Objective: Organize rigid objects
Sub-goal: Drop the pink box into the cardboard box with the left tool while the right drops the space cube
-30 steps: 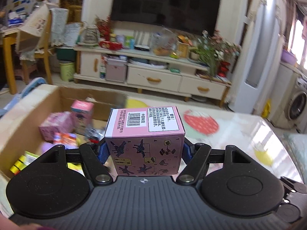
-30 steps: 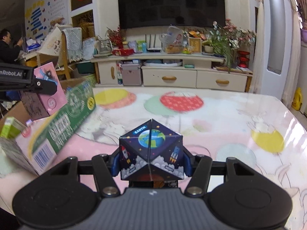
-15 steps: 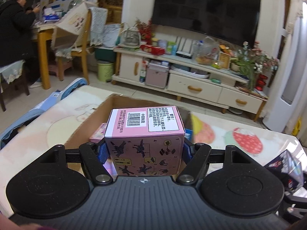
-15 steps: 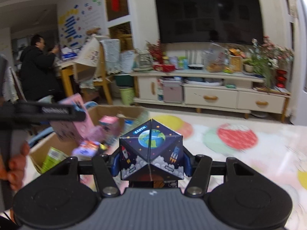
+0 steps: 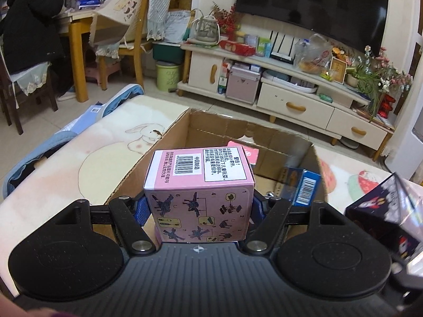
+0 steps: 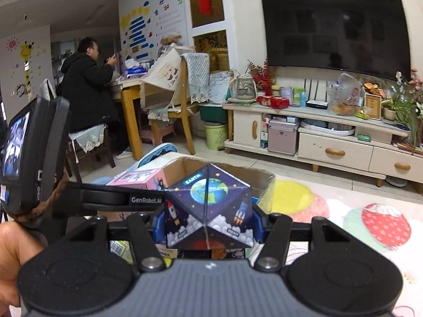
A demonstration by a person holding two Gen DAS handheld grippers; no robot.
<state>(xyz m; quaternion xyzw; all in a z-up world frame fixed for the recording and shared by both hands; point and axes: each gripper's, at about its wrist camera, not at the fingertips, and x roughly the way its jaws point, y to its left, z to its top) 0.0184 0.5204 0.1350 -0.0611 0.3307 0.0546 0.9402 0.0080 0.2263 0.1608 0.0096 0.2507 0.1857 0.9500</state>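
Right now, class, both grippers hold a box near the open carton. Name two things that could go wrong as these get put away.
1. The right gripper with the space cube sits close beside the left gripper; lowering together, they may collide.
2. The pink box may land on the blue boxes inside the cardboard carton and rest tilted.

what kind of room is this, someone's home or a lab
Most likely a home living room: a wall-mounted TV above a cluttered TV cabinet, a dining table where someone sits, and children's wall stickers.
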